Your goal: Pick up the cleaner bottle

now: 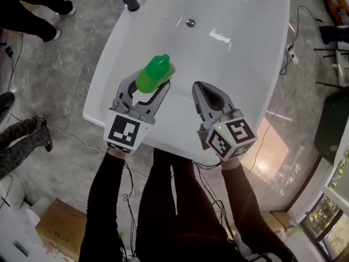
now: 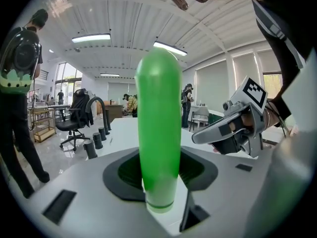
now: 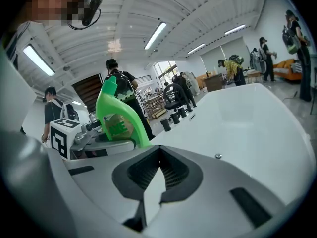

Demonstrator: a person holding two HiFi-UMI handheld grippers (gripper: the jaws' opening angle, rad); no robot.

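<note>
Bottle (image 1: 155, 72), green, is clamped upright between the left gripper's (image 1: 147, 85) fingers, above the white basin's (image 1: 245, 64) near rim. The right gripper's (image 1: 203, 90) fingers are together, empty. Lift straight with a firm squeeze, as the tall bottle could tilt in the grip

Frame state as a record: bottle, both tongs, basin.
bottle: green cleaner bottle, upright, held over the white basin
left tongs: shut on the bottle
right tongs: shut, empty, beside the bottle, not touching it
basin: drain visible, black tap fittings at the far rim
task status: bottle in grasp
</note>
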